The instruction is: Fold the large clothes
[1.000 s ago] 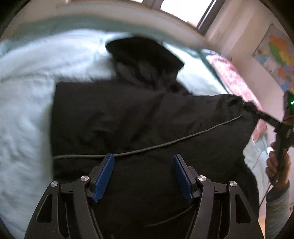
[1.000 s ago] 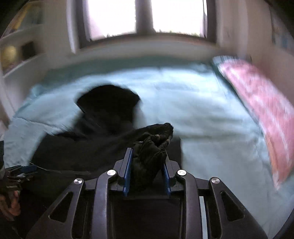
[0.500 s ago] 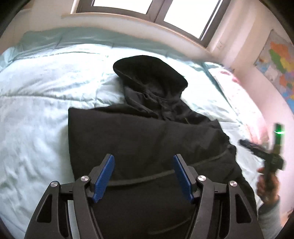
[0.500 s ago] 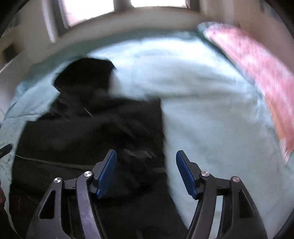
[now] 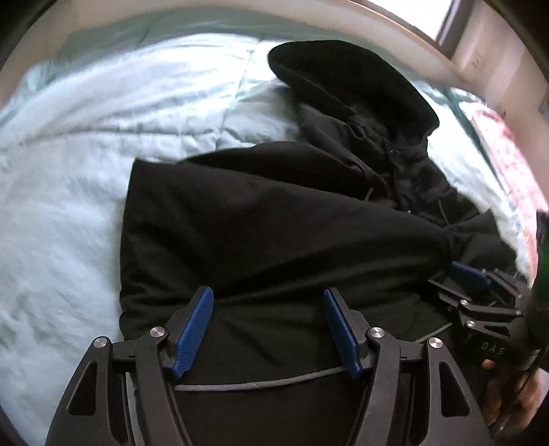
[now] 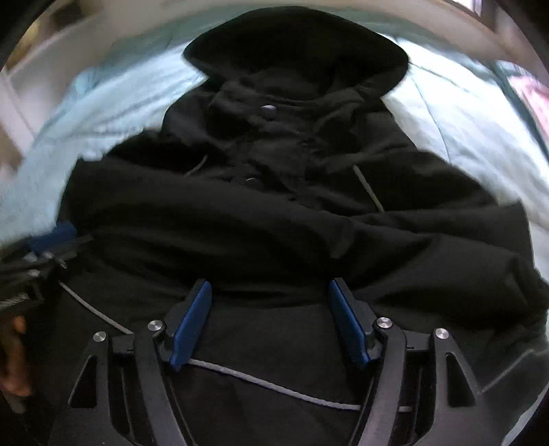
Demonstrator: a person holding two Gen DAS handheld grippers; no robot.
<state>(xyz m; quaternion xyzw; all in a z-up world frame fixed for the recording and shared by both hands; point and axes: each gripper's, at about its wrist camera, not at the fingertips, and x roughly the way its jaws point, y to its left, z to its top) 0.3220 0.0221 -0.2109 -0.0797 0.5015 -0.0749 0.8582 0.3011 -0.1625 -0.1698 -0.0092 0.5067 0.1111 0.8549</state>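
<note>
A black hooded jacket (image 5: 274, 219) lies on a pale blue bed, its hood (image 5: 346, 79) toward the window. Both sleeves are folded across the body. In the right wrist view the jacket (image 6: 274, 212) fills the frame, with hood (image 6: 295, 44) on top and a grey drawcord (image 6: 274, 380) along the hem. My left gripper (image 5: 267, 329) hovers open over the jacket's lower part, nothing between its blue pads. My right gripper (image 6: 271, 326) also stands open above the hem, empty. Each gripper shows at the other view's edge: the right gripper (image 5: 473, 291), the left gripper (image 6: 44, 254).
The pale blue quilt (image 5: 68, 171) spreads left of the jacket, with more quilt (image 6: 463, 113) to its right. A pink patterned pillow (image 5: 507, 154) lies at the bed's right side. A window sill (image 5: 411, 27) runs behind the bed. A hand (image 6: 13, 356) grips the left tool.
My right gripper let go of the black sleeve, opened, and dropped down toward the jacket's hem. The sleeve now lies across the body. My left gripper shifted closer over the jacket.
</note>
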